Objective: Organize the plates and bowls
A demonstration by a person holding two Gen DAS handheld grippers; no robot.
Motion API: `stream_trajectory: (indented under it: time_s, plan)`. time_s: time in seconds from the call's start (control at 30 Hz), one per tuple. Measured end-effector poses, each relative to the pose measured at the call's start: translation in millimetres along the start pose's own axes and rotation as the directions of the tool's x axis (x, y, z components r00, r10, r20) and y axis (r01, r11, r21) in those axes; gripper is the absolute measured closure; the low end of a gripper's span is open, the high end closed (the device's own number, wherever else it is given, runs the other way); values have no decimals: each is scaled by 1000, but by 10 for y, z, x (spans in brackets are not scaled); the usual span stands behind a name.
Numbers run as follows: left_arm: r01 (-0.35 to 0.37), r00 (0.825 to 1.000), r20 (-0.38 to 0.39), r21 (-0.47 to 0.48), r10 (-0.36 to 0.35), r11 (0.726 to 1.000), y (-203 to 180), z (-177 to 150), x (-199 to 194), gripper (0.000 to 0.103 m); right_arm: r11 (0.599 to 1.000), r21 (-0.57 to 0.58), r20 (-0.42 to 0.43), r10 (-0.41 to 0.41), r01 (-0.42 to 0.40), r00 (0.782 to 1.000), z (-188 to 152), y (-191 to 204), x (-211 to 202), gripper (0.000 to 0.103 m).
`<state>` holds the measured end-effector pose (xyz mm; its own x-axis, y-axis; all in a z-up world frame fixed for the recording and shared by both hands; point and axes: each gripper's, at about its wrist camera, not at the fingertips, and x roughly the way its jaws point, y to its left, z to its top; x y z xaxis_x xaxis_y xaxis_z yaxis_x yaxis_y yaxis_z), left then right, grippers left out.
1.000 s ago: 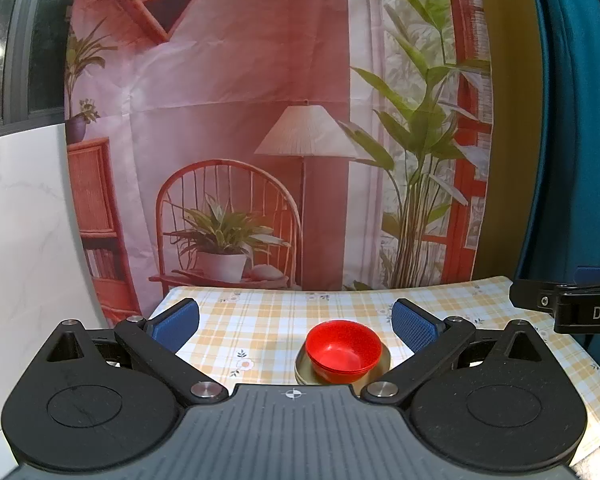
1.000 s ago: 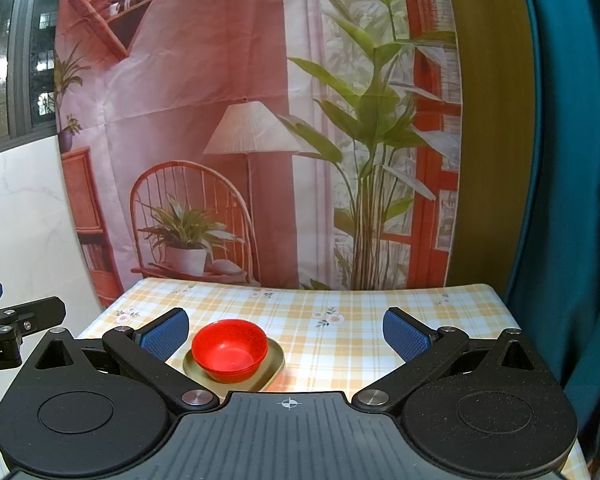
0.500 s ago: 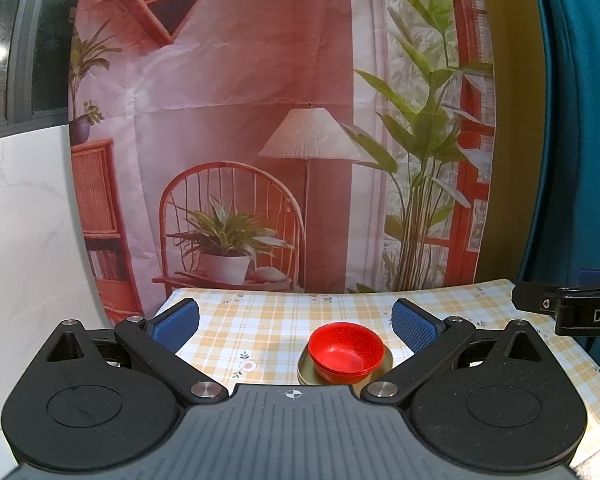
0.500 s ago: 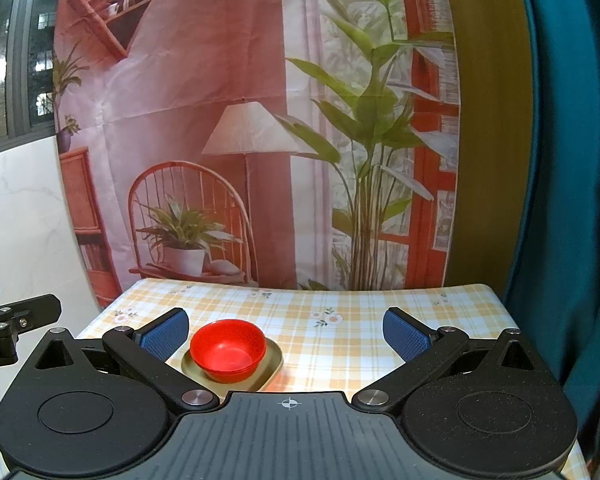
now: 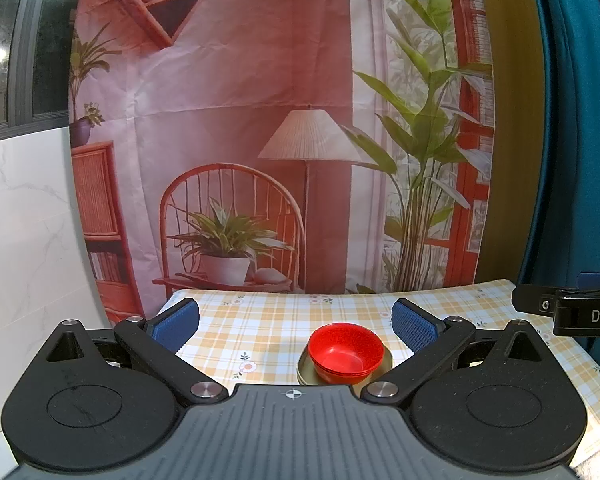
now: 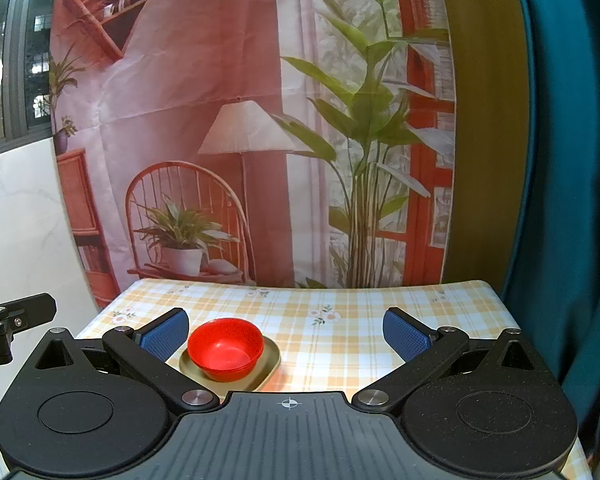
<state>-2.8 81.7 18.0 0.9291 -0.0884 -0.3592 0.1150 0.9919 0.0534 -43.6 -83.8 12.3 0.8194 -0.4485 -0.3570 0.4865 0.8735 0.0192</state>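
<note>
Left wrist view shows the left gripper [image 5: 296, 322] held above the near edge of the table [image 5: 268, 320], its blue-padded fingers spread wide with nothing between them. The red bowls [image 5: 345, 353], which look like a nested stack of at least two judging by the ridges at the base, sit inside an olive-green plate [image 5: 305, 368] close to the near edge, roughly midway along it. The plate's edge also hints at more than one plate stacked, though that is hard to confirm.

From the right wrist view, the right gripper [image 6: 286, 334] likewise hangs released and empty, with the bowls [image 6: 226, 348] just beside its left finger [image 6: 165, 334] and the plate [image 6: 270, 360] under them. The checked tablecloth [image 6: 340, 336] is otherwise bare toward the far edge.

Judging by this layout, the sorting seems finished or nearly so: bowls gathered on plates in one pile, both tools off the crockery. If anything remains, the next move would be a check that the stack sits centred, or a withdrawal from the table.
</note>
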Motion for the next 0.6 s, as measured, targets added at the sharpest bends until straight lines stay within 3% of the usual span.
stream_trajectory:
  time_s: [0.6]
  plan:
    - [6, 1000, 0, -7, -6, 1000, 7, -20, 12, 0, 1000, 2, 1, 1, -1, 1000, -6, -15, 1, 0]
